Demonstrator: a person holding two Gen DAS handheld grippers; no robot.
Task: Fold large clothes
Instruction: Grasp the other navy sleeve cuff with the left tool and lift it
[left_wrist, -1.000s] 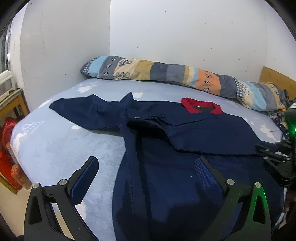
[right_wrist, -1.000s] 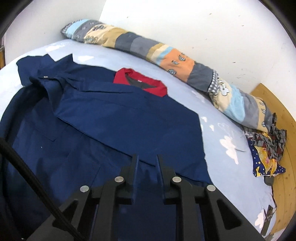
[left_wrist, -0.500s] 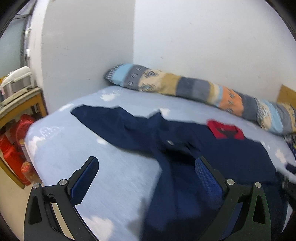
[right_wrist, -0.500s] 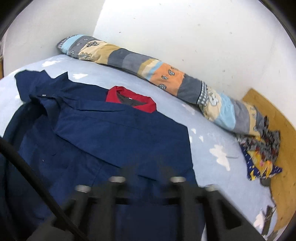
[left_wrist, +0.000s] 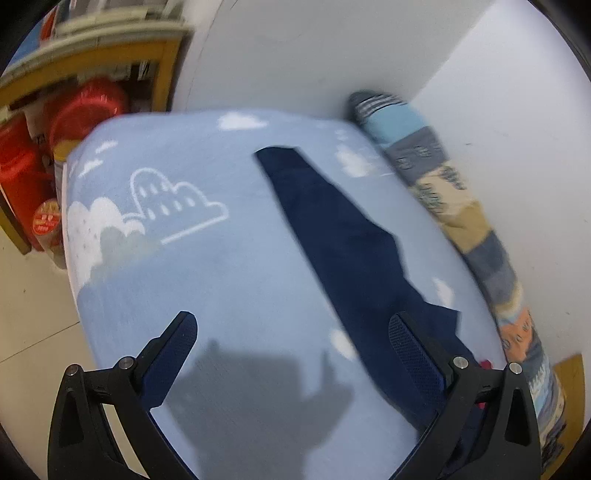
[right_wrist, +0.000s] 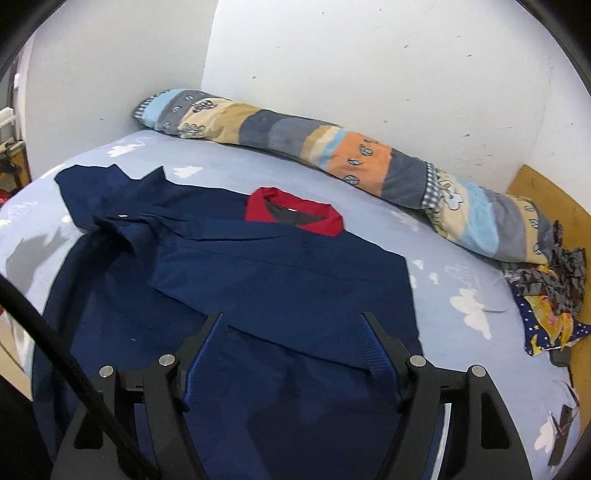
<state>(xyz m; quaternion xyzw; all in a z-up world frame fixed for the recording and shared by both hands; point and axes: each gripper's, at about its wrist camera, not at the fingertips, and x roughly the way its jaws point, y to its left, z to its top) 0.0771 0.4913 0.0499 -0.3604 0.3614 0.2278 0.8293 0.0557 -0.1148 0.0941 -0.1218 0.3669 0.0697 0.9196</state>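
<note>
Since the earlier frame, right gripper (right_wrist: 291, 332) has been opening; its jaws now stand spread over one navy shirt (right_wrist: 258, 280), nothing between them. Left gripper (left_wrist: 291, 345), swung sideways, gapes empty, one sleeve (left_wrist: 332, 221) ahead. One bolster (right_wrist: 332, 158) lies beyond. No legible writing.

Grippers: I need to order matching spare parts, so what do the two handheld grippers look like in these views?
Both are alike. The left gripper and the right gripper have matte black angular frames with silver round bolt heads at the joints. The jaws carry blue pads, with a fine textured mesh on the left one and ribbing on the right. A thick black cable runs beside the right one. No hand or sleeve shows.
</note>
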